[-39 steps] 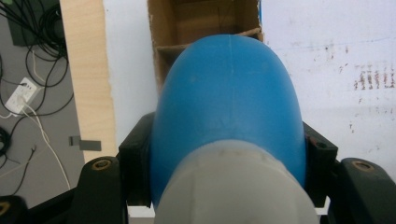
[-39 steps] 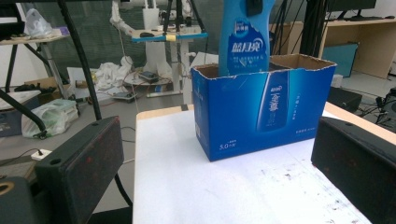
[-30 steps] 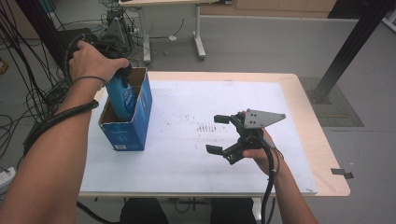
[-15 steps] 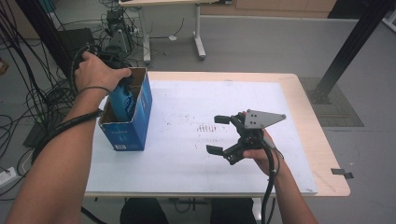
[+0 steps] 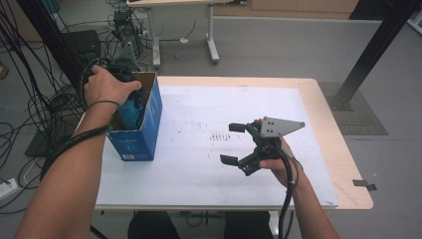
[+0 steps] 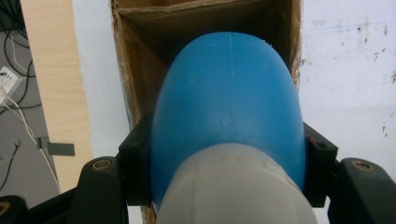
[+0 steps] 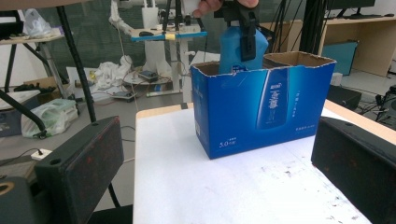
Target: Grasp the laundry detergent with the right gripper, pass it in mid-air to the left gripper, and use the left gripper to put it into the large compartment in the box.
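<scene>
Down goes the left hand (image 5: 107,85) since a second ago, sinking the blue bottle (image 6: 229,107) deeper into the blue carton (image 5: 137,130), while the right hand has not budged. Near to far from the person's edge of the table (image 5: 338,144): first the right gripper (image 5: 235,143), held just above the white tabletop, well to the right of the carton, its two jaws spread wide with nothing between them. Its own view looks level across the table at the carton's long printed side. Then the carton itself, one of it, standing upright and open-topped by the table's left edge, its long side running away from the person. On that face there is a picture of a bottle and small white print that reads "5.0" with characters after it too small to make out; the larger lettering above is not legible either. Inside the carton's far end is the single bottle, long axis upright, base down into the cardboard and its paler neck end up in the left gripper (image 6: 229,154). That gripper's jaws are clamped on the bottle's two sides near the top, pointing straight down into the carton. So: one bottle, one carton, two grippers.
</scene>
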Tool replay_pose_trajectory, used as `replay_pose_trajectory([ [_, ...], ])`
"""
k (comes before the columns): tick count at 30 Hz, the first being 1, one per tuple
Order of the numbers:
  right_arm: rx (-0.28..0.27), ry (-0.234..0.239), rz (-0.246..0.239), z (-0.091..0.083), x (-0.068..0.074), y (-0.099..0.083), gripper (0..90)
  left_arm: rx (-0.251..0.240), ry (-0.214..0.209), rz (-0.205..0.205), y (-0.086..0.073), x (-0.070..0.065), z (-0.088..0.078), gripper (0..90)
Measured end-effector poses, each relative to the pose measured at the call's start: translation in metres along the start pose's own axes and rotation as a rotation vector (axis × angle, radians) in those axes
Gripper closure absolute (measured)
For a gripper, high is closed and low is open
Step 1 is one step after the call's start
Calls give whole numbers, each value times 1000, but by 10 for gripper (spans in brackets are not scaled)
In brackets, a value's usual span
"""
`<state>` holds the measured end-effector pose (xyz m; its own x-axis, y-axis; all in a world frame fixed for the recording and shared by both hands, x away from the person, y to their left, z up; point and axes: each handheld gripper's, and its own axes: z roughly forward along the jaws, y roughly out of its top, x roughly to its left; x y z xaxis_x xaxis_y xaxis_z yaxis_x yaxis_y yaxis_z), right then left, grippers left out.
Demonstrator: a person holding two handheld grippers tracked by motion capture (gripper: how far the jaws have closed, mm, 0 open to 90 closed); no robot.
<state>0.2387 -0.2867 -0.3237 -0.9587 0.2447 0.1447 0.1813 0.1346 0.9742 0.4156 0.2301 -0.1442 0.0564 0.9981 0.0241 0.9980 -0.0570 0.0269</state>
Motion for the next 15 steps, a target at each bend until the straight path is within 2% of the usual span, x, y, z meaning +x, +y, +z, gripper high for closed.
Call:
replay_pose_trajectory([
  [6,2,4,0,1,0,1,25,11,15,2,0,-1,8,377],
  [15,3,3,1,1,1,0,25,27,13,3,-2,-1,21,377],
])
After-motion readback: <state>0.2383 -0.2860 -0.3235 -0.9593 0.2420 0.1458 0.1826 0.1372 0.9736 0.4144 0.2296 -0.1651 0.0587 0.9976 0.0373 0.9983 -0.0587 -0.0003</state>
